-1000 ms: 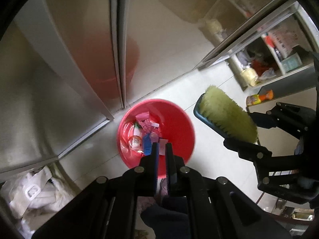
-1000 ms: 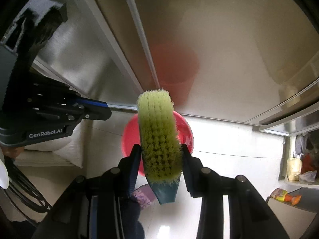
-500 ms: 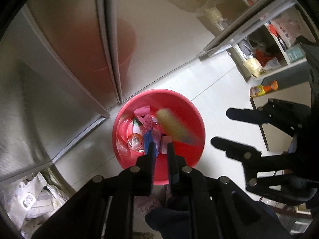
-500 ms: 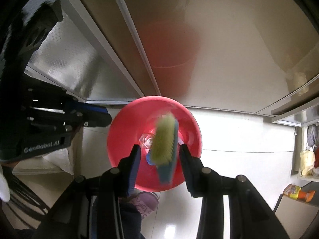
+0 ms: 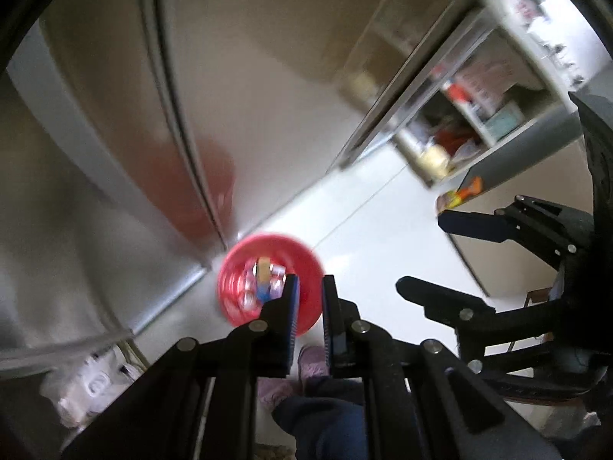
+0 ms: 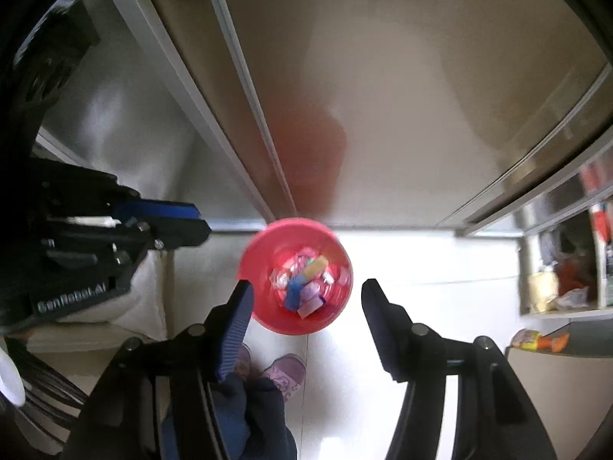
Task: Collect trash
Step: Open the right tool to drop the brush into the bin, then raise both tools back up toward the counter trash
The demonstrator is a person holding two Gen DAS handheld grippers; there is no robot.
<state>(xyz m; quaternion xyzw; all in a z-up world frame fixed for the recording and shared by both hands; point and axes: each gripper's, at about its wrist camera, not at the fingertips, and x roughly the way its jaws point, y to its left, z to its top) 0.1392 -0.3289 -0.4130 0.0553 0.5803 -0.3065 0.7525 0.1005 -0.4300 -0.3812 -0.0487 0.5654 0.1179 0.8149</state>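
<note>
A red bucket (image 6: 294,275) stands on the pale tiled floor (image 6: 421,268), close against the base of a stainless-steel cabinet (image 6: 402,96). Inside it lies the collected trash, including a brush (image 6: 306,276) with yellow-green bristles and a blue handle, resting among what appear to be small bottles and wrappers, though blur obscures these. The right gripper (image 6: 304,291) hangs above the bucket; its jaws have just been opening and stand wide apart with nothing between them. The left gripper (image 5: 309,287), also above the bucket, has just parted its fingers slightly; a narrow gap separates them and they grasp nothing. Purple slippers (image 6: 281,370) of the person show below the bucket. An open shelf (image 6: 567,280) of clutter stands well to the right.
</note>
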